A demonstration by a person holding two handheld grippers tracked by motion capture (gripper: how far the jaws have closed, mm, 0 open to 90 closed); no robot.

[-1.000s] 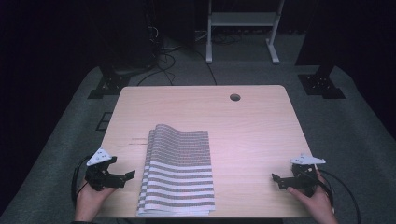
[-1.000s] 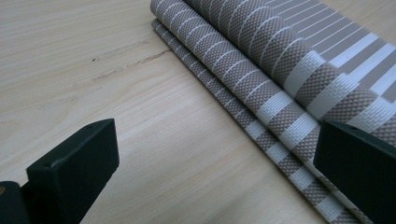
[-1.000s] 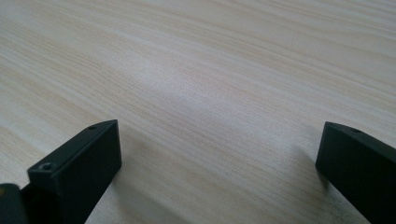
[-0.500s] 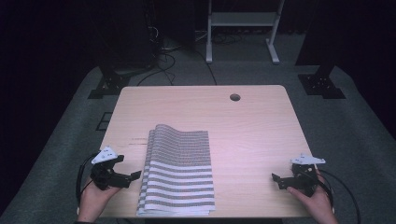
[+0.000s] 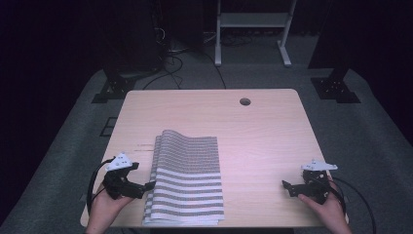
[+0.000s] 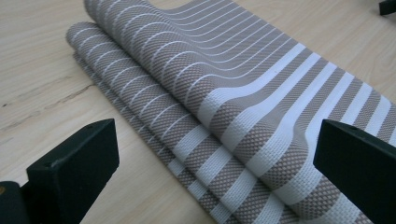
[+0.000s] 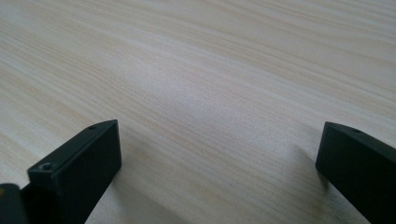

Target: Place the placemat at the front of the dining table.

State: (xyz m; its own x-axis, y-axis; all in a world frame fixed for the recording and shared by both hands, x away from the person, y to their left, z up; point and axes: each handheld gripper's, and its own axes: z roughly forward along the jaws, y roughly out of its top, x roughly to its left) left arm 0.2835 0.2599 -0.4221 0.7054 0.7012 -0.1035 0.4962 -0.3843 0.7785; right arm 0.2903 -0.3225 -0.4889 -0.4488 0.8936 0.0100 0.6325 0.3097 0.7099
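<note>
**Placemat stack at the near left of the surface, left tongs poised at its edge**

Placemats [image 5: 187, 178], woven and striped brown and white, lie folded or stacked in several layers on the near-left part of the surface [image 5: 263, 131]. The stack runs away from me, its far end bulging up in a soft hump. In the left gripper view the layered left edge [image 6: 154, 135] shows plainly: at least three thicknesses, stepped slightly one over the other, resting flat on the wood.

My left tongs [image 5: 148, 185] sit low at that left edge, near the front corner, jaws spread wide and gripping nothing. One jaw stands over bare wood, the other over the striped cloth, so the edge lies between them. I judge this placement deliberate: approaching from the side, low to the wood, is what allows a jaw to slip under a layer and pinch it.

My right tongs [image 5: 287, 187] rest well apart from the stack, near the front-right corner, jaws likewise spread and empty, facing bare wood grain. I judge them parked out of the way until needed.

Elsewhere, a round cable hole [image 5: 245, 102] sits near the far edge. Beyond lie grey carpet, cables and a white frame.
</note>
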